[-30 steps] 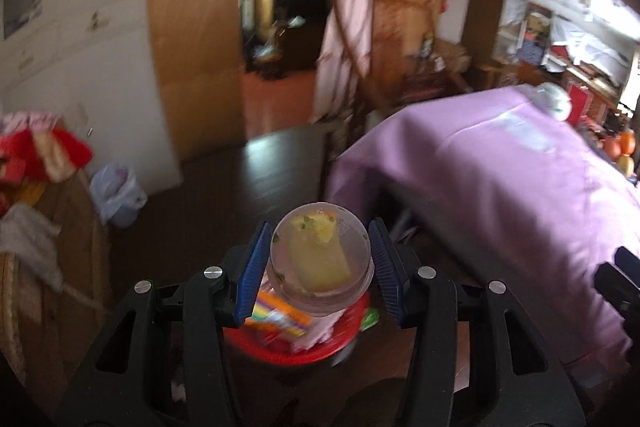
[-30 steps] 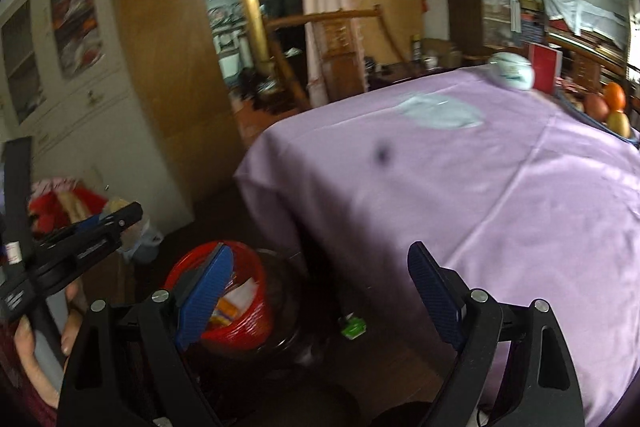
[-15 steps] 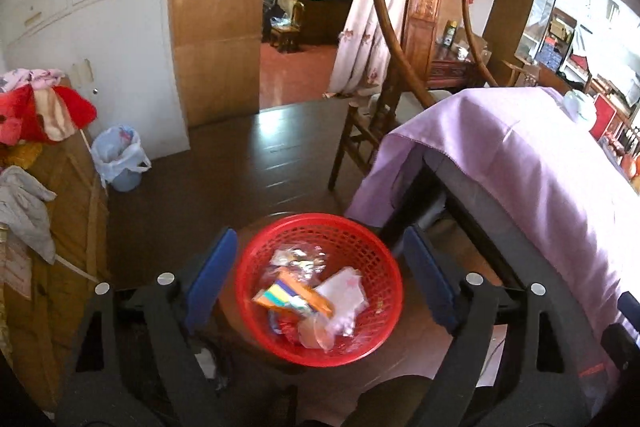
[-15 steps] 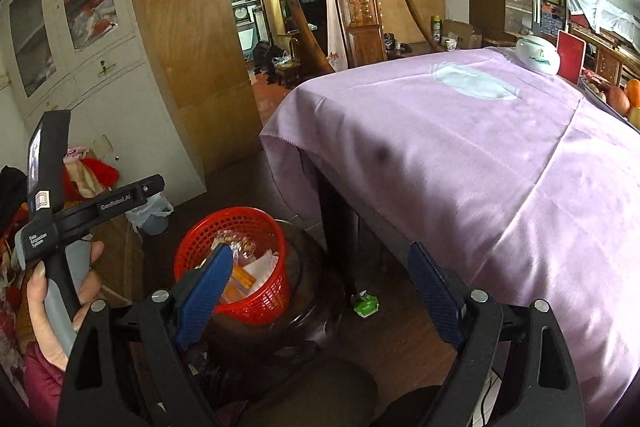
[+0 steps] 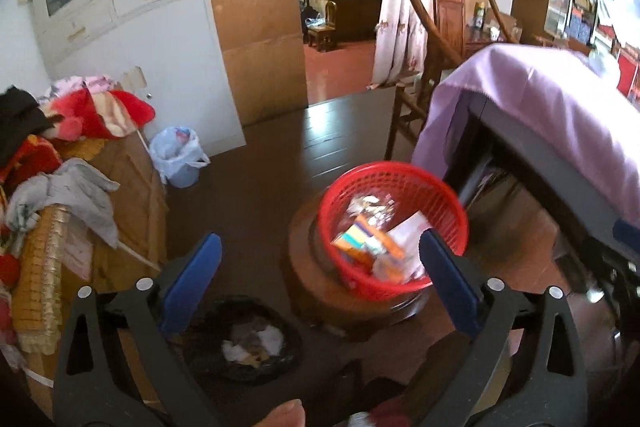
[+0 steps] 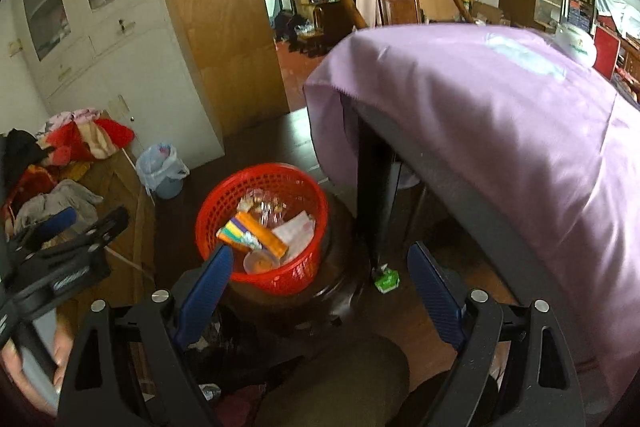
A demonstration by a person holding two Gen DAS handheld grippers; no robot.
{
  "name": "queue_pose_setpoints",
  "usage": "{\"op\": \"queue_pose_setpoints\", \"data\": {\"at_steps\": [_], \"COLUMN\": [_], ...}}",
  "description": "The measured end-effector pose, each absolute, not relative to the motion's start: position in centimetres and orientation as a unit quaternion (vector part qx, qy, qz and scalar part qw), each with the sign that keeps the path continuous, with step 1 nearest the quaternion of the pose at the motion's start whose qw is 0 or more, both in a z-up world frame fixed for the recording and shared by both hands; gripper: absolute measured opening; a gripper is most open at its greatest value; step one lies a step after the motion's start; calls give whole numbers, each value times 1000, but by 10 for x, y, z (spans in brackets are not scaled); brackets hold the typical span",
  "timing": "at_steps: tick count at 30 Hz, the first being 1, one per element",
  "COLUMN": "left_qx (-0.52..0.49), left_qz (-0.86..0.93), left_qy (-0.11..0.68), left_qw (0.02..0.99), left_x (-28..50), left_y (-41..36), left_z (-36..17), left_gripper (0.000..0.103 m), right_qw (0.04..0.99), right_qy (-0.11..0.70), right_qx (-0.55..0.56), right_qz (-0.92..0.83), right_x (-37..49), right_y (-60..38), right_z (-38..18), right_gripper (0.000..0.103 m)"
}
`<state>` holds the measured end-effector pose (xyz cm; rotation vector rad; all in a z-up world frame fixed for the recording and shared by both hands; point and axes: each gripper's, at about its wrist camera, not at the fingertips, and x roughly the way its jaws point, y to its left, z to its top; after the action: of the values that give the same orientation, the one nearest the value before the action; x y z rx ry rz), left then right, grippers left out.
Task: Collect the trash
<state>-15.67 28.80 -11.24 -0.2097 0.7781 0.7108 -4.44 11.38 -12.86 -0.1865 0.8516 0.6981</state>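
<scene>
A red mesh basket (image 5: 448, 203) (image 6: 224, 203) sits on a dark round stool. It holds trash: an orange box (image 6: 260, 239), a clear plastic cup (image 6: 258, 261), wrappers and paper. My left gripper (image 5: 320, 279) is open and empty, above and left of the basket. My right gripper (image 6: 320, 279) is open and empty, above the stool's near edge. A small green packet (image 6: 386, 279) lies on the floor by the table leg. The left gripper also shows in the right wrist view (image 6: 64, 239).
A table with a purple cloth (image 6: 500, 115) (image 5: 560, 107) stands to the right. A black-lined bin (image 5: 248, 343) sits on the floor near me. A blue bin with a white bag (image 5: 180, 159) and a clothes-piled wooden chest (image 5: 80, 179) are at left. A wooden chair (image 5: 424, 75) stands behind.
The left gripper opened and let the clear cup fall into the red basket, then pulled back and to the left. The right gripper swung left and down toward the basket.
</scene>
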Motion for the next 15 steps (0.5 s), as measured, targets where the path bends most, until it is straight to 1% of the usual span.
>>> {"op": "queue_pose_setpoints", "data": {"at_steps": [6, 10, 15], "left_qx": [-43, -42, -59], "left_qz": [348, 342, 344], "left_qy": [371, 361, 331], "left_qw": [860, 866, 877], "left_x": [-173, -184, -195], "left_y": [277, 280, 286], "left_z": [-123, -122, -113], "left_gripper": [96, 96, 96], "right_qw": [851, 855, 855], "right_qy": [411, 406, 395], "right_qx": [-84, -86, -97], "right_qz": [315, 312, 320], "right_x": [-59, -73, -90], "right_y": [116, 120, 127], "right_z": [-142, -144, -139], "right_gripper": [87, 87, 87]}}
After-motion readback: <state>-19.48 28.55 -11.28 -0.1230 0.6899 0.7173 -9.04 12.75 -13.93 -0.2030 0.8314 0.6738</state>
